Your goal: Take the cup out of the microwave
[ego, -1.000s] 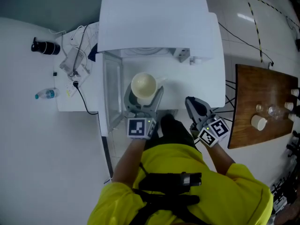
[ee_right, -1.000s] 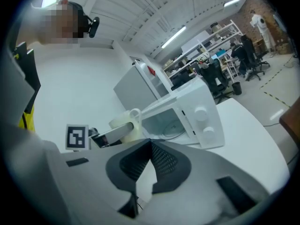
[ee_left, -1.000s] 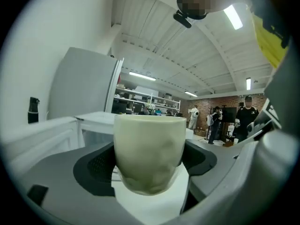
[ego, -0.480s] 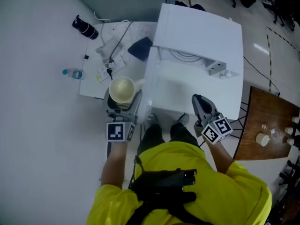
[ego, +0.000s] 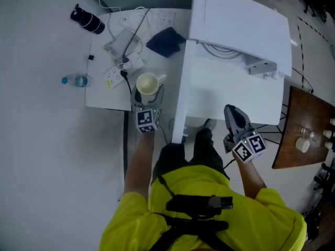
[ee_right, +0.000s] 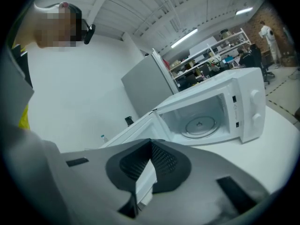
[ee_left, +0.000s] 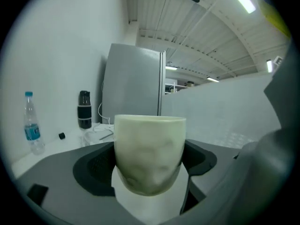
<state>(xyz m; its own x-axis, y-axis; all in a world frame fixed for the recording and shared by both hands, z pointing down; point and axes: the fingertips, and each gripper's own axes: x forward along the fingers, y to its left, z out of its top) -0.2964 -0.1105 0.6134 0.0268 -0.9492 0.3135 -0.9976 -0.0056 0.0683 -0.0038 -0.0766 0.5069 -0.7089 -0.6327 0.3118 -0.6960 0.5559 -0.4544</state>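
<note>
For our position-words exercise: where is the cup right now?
Head view, left side: the cup sits in the left claw, just left of the microwave, over the side table.

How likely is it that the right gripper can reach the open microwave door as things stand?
Probably yes. The right gripper is shut and empty, with only tabletop between it and the door. The left gripper holds the cup beyond the door.

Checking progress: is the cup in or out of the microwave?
Out. The left claw holds the cup upright outside the microwave, whose open cavity shows only a bare turntable.
</note>
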